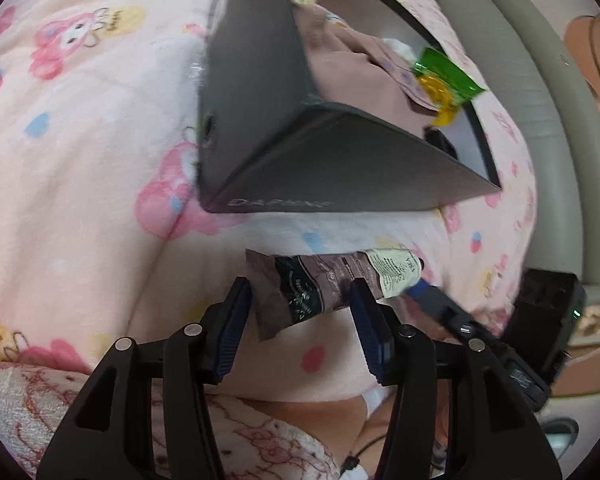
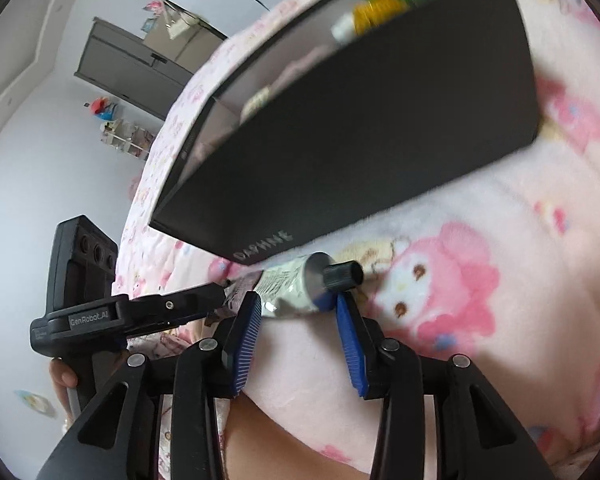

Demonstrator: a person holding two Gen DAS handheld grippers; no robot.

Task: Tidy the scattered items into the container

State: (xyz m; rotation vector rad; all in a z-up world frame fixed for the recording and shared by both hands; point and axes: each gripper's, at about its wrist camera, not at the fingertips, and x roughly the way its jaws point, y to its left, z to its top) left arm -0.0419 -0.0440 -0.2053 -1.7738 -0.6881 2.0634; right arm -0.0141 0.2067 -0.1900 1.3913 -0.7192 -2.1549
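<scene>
A brown and white tube with a black cap lies on the pink blanket just in front of the black box. My left gripper is open, and the tube's flat crimped end lies between its blue pads without being squeezed. My right gripper is open around the cap end, its pads apart from the tube. Each gripper shows in the other view: the right gripper and the left gripper. The box holds a green packet and a pink cloth.
The pink cartoon-print blanket covers the soft surface around the box. A grey padded edge runs along the right. A white wall and a grey wardrobe stand behind. A hand holds the left gripper's handle.
</scene>
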